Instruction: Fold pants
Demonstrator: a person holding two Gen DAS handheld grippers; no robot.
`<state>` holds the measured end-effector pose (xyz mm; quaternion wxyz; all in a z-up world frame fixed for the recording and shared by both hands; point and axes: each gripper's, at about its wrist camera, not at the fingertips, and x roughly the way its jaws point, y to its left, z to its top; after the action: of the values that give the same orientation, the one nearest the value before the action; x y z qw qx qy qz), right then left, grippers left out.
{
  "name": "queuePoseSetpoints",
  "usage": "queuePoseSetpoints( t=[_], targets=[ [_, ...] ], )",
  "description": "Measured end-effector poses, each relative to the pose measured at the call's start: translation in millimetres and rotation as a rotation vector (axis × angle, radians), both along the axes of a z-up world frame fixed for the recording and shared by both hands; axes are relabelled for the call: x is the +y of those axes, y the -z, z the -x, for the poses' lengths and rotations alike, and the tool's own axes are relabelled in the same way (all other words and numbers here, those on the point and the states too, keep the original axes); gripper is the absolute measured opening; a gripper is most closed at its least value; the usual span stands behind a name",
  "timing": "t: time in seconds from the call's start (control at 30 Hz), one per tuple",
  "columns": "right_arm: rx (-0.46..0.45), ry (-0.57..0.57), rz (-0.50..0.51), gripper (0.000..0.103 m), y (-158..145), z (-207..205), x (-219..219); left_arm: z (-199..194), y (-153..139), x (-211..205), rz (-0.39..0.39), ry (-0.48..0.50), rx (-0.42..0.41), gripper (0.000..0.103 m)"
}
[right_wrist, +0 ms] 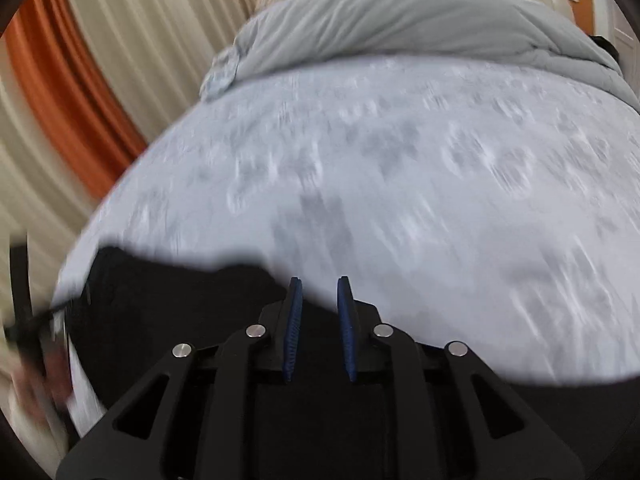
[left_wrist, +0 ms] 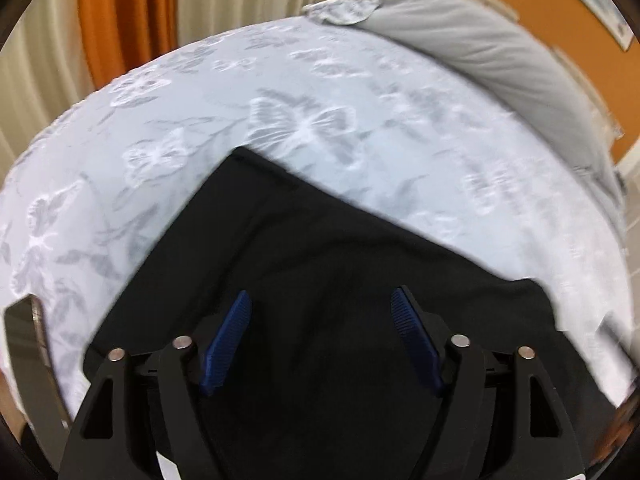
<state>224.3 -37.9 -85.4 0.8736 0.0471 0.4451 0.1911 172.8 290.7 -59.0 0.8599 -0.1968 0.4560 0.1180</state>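
My left gripper [left_wrist: 322, 304] hung wide open over the black pants [left_wrist: 304, 248] at lower centre; my right gripper [right_wrist: 319, 292] stood slightly parted, holding nothing, above the bedspread [right_wrist: 400, 160].

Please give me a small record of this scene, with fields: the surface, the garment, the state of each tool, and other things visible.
surface: bed with a pale butterfly-print cover
garment: black pants, lying flat on the cover, one corner pointing toward the far side
left tool: open wide, over the pants, nothing between its pads
right tool: open by a narrow gap, nothing gripped; it is at the pants' edge
bedding: grey duvet bunched at the far end
background: orange and cream curtains
image quality: right wrist view is motion-blurred
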Motion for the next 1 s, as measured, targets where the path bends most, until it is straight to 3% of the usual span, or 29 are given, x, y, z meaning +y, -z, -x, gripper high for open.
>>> queuePoseSetpoints(
  t=[0.03, 0.07, 0.1, 0.13, 0.2, 0.3, 0.37, 0.4, 0.43, 0.53, 0.67, 0.77, 0.83, 0.93, 1.0],
  targets=[
    [0.035, -0.003, 0.024, 0.018, 13.8, 7.3, -9.9, -0.9, -1.6, -7.3, 0.005, 0.013, -0.009, 0.079],
    [0.107, 0.024, 0.108, 0.016, 40.8, 12.5, -27.6, -1.8, -0.6, -15.4, 0.002, 0.03, 0.0, 0.079],
    [0.121, 0.054, 0.175, 0.014, 52.1, 15.0, -40.0, -0.2, 1.5, -20.9, 0.001, 0.041, 0.011, 0.079],
    [0.077, 0.059, 0.153, 0.015, 52.5, 23.4, -59.7, 1.5, 5.0, -27.0, 0.009, 0.057, 0.021, 0.079],
    [0.048, 0.246, 0.191, 0.021, 38.3, 42.4, -102.9, 5.6, 11.4, -38.8, 0.036, 0.096, 0.045, 0.079],
    [0.092, 0.309, -0.01, 0.02, 23.3, 72.4, -152.3, 13.5, 8.0, -50.3, 0.077, 0.144, 0.027, 0.079],
    [0.053, 0.364, -0.014, 0.031, 9.2, 92.6, -179.7, 19.4, 5.0, -60.6, 0.112, 0.182, 0.009, 0.08],
    [0.028, 0.406, 0.005, 0.051, 3.1, 102.8, -194.4, 22.1, 4.9, -65.6, 0.117, 0.199, 0.01, 0.081],
    [0.006, 0.461, 0.024, 0.062, -2.9, 110.6, -211.7, 25.7, 5.4, -72.8, 0.118, 0.219, 0.014, 0.081],
    [-0.027, 0.718, 0.018, 0.062, -10.4, 149.4, -301.9, 38.5, 10.5, -96.6, 0.11, 0.284, 0.043, 0.082],
    [0.026, 0.968, -0.057, 0.062, 8.7, 213.5, -398.1, 57.5, 19.1, -127.2, 0.13, 0.361, 0.081, 0.084],
    [0.062, 1.004, -0.105, 0.062, 23.5, 239.0, -428.1, 61.9, 21.3, -148.8, 0.102, 0.378, 0.089, 0.084],
    [0.07, 0.985, -0.061, 0.062, 29.2, 243.5, -432.4, 58.8, 19.7, -159.4, 0.092, 0.36, 0.087, 0.084],
    [0.065, 0.985, 0.001, 0.059, 29.8, 247.5, -445.4, 51.7, 17.6, -168.6, 0.175, 0.321, 0.083, 0.085],
    [0.077, 0.992, -0.053, 0.053, 34.3, 254.9, -453.0, 46.6, 18.6, -175.5, 0.232, 0.31, 0.085, 0.086]
  ],
)
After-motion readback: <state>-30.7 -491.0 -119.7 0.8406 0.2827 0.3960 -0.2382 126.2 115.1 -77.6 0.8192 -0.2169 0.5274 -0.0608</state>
